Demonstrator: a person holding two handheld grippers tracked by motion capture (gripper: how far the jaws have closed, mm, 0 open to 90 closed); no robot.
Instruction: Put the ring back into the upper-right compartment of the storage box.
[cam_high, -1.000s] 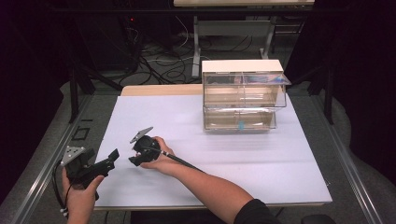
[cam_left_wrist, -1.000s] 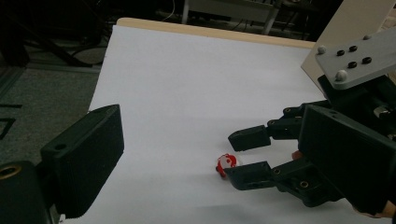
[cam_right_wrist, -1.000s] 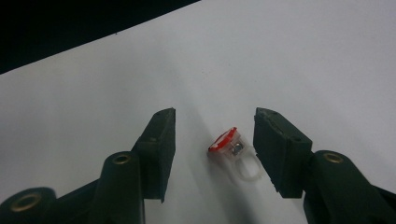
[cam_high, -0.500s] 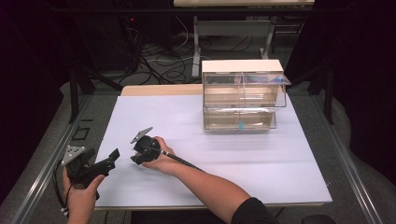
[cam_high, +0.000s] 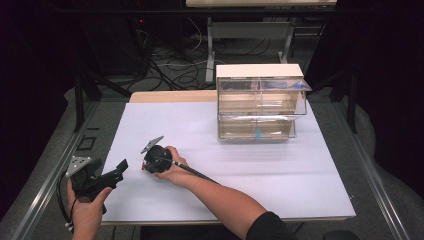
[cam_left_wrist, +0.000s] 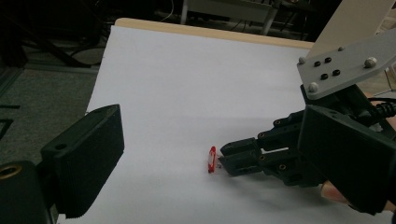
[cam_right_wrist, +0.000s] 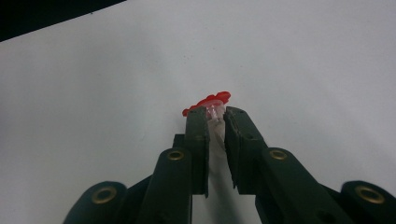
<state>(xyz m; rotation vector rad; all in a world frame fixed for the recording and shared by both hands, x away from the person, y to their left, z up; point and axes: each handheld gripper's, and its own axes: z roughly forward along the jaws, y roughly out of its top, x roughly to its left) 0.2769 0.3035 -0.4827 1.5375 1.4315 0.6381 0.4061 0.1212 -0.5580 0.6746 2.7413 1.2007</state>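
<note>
Red-capped small clear piece (cam_right_wrist: 211, 106) pinched by right gripper (cam_right_wrist: 215, 116) near the near-left corner of white table sheet (cam_high: 300, 175).

High view: right gripper (cam_high: 148, 164) low on the sheet close to its left edge, toward the near-left corner; left gripper (cam_high: 117, 169) just off that left edge, held in a hand; clear drawer box (cam_high: 260, 102) well apart at the far edge, right of centre. Left gripper view: one own pad (cam_left_wrist: 88, 154) seen at left, the other out of frame, so spread wide and holding nothing; right gripper (cam_left_wrist: 223, 158) tips meeting the red piece (cam_left_wrist: 212, 159) on the sheet. Right gripper view: jaws just been closing, now clamped on the small piece's clear body, red cap sticking out beyond the tips, resting on the sheet.
</note>
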